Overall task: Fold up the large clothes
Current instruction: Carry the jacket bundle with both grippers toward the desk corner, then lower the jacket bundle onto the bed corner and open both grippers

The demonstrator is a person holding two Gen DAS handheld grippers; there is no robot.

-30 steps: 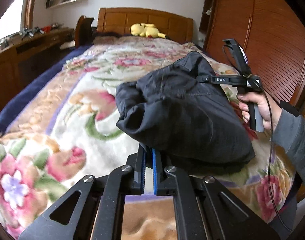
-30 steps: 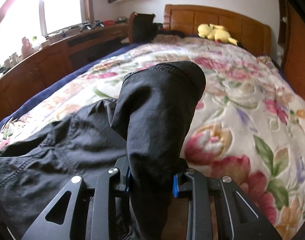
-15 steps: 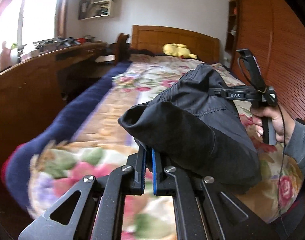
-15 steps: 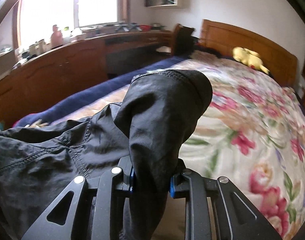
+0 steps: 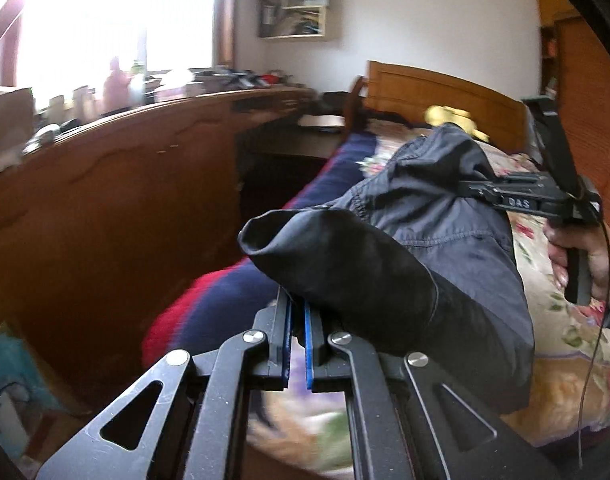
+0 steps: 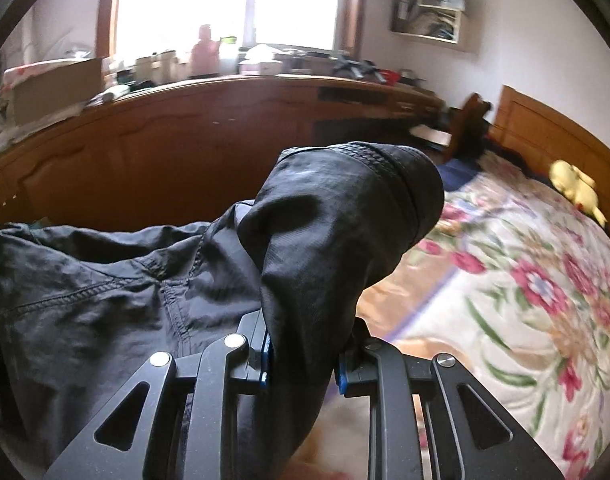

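A large black garment (image 5: 405,264) hangs bunched in the air over the left edge of the bed, held at two places. My left gripper (image 5: 298,312) is shut, and a rolled cuff-like end of the cloth sits on its fingertips. In the left wrist view a hand at the right holds my right gripper (image 5: 463,190), whose tips are buried in the cloth. The right wrist view shows that gripper (image 6: 301,356) shut on a thick fold of the garment (image 6: 105,304), which rises in a hump ahead and spreads away to the left.
The bed carries a floral blanket (image 6: 525,280) over a navy and red cover (image 5: 225,292), with a yellow plush toy (image 6: 577,188) by the wooden headboard (image 5: 445,96). A long wooden dresser (image 5: 125,208) crowded with bottles and boxes runs under the bright window. A box (image 5: 17,380) lies on the floor.
Both views have swung left, away from the middle of the bed and toward the dresser and window. The black garment has travelled along, still held in both grippers.
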